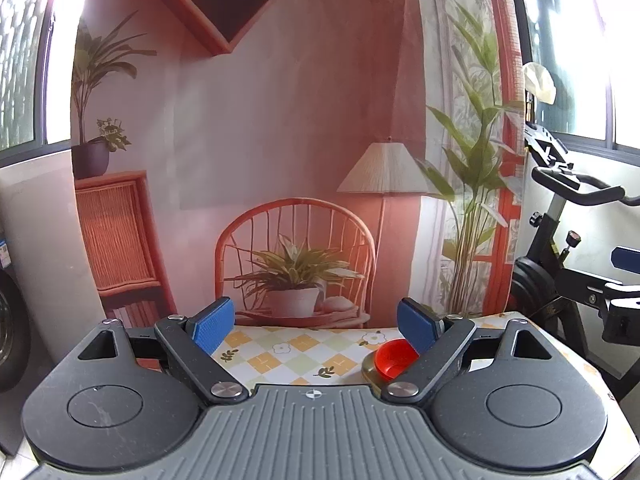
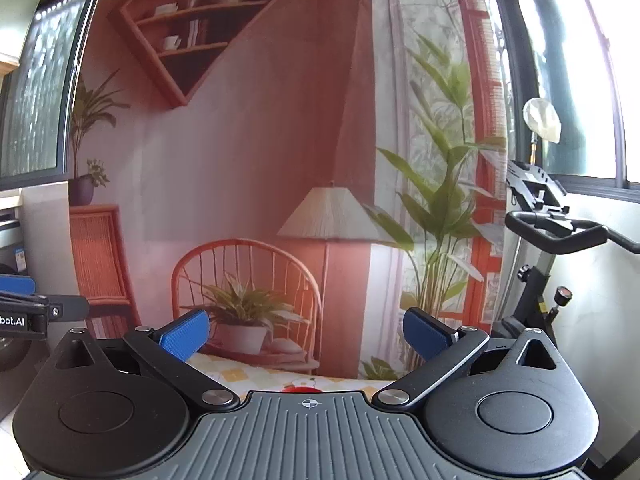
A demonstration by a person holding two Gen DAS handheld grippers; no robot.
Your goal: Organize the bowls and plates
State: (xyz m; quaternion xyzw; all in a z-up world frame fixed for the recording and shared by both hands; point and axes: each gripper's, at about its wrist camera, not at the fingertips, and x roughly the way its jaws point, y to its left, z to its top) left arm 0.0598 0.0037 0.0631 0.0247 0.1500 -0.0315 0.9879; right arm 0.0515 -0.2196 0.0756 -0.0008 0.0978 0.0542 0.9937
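Note:
A small red bowl (image 1: 394,358) sits on an olive-rimmed plate (image 1: 369,369) at the right side of the checked, flower-patterned tablecloth (image 1: 288,354). My left gripper (image 1: 314,330) hangs open above the table; its right blue pad (image 1: 416,330) partly covers the bowl. My right gripper (image 2: 306,338) is open too, with nothing between its fingers. Just a sliver of the red bowl (image 2: 300,389) peeks over the right gripper's body. The left gripper's tip (image 2: 16,284) shows at the far left of the right wrist view.
A printed backdrop (image 1: 280,120) of a room with a chair, lamp and plants hangs right behind the table's far edge. An exercise bike (image 1: 568,248) stands to the right of the table. Windows flank both sides.

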